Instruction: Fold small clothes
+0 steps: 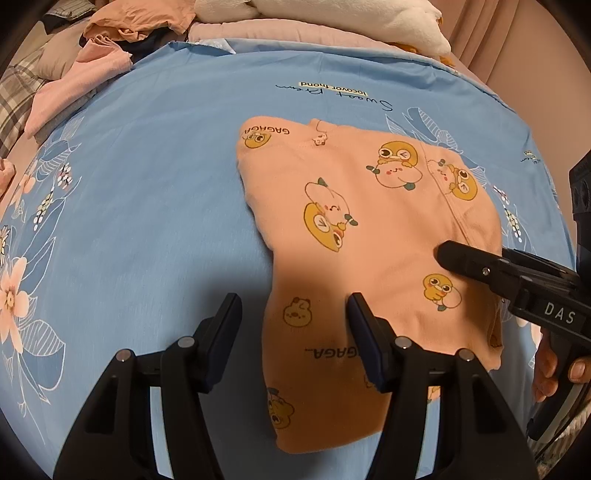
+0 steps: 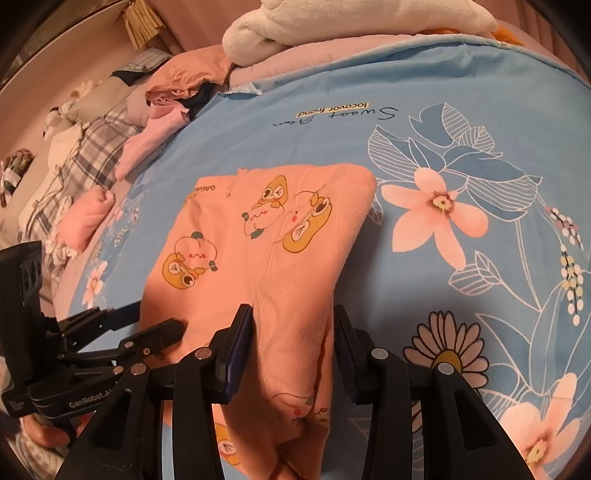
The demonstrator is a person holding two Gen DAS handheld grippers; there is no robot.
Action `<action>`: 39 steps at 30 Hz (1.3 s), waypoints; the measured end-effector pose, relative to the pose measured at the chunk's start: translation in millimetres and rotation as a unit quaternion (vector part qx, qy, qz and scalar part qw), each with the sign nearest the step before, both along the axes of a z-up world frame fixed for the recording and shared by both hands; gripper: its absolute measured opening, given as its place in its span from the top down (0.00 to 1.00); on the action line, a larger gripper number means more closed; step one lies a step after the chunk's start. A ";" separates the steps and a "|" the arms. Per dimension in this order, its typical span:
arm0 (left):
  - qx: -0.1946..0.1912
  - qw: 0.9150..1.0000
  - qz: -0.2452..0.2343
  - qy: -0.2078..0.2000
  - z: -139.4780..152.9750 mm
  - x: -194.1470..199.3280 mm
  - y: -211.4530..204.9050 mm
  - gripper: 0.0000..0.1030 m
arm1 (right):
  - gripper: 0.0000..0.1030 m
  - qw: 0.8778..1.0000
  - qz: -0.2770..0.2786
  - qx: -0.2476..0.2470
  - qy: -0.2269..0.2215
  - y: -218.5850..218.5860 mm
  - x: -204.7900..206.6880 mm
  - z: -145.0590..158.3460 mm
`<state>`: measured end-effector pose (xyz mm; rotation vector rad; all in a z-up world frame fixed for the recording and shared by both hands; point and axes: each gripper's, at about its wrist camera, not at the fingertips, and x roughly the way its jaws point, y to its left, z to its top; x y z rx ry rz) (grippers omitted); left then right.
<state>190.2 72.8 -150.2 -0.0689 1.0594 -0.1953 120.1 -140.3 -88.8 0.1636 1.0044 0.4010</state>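
Observation:
A small peach garment [image 1: 369, 229] with yellow cartoon prints lies folded on the blue floral bedsheet [image 1: 147, 184]. It also shows in the right wrist view [image 2: 266, 258]. My left gripper [image 1: 291, 325] is open and hovers over the garment's near left edge, holding nothing. In the right wrist view it shows at the left [image 2: 155, 321]. My right gripper [image 2: 291, 339] is open with its jaws astride the garment's near right part. From the left wrist view it enters at the right [image 1: 447, 254], its tip over the garment.
A heap of pink, peach and dark clothes [image 1: 110, 44] lies at the far left of the bed. White and pink bedding [image 1: 314, 18] is stacked at the far end. A plaid blanket [image 2: 74, 166] and a rolled pink item [image 2: 88, 214] lie at the left.

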 end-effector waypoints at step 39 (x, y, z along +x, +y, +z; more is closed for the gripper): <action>0.012 1.000 0.000 0.006 0.7 -23.8 2.1 0.42 | 0.54 1.000 -0.006 -0.004 0.008 -5.3 -13.1 2.4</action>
